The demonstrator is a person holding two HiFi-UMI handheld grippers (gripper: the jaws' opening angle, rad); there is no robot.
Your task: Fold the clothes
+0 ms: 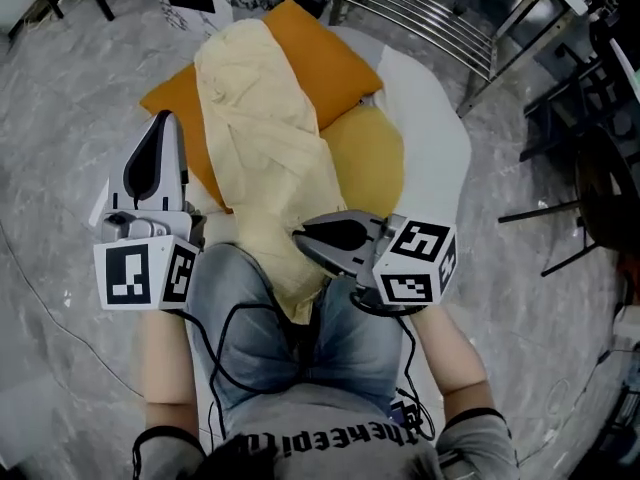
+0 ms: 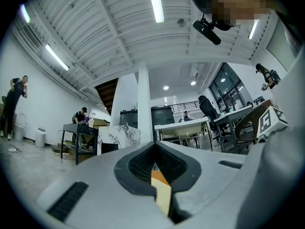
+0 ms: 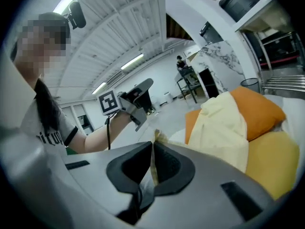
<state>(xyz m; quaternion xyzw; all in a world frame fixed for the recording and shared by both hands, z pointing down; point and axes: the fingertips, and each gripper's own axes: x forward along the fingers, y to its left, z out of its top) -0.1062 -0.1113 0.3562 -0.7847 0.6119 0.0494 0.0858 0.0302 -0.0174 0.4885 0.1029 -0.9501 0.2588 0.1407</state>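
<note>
Your right gripper (image 1: 300, 237) has its jaws clamped on the cream garment's (image 1: 262, 118) near end; your left gripper's (image 1: 165, 120) jaws pinch an orange-cream sliver (image 2: 161, 191).

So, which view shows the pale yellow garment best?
The head view: the pale yellow garment lies there at full length over the orange cushion, one end in the right gripper. The right gripper view shows part of it; the left gripper view only a thin strip between the jaws.

Two hand-held grippers (image 1: 165, 118) (image 1: 298, 236), one cream garment (image 1: 265, 138), two cushions (image 1: 320, 58) (image 1: 372, 158), one white mat (image 1: 440, 143).
</note>
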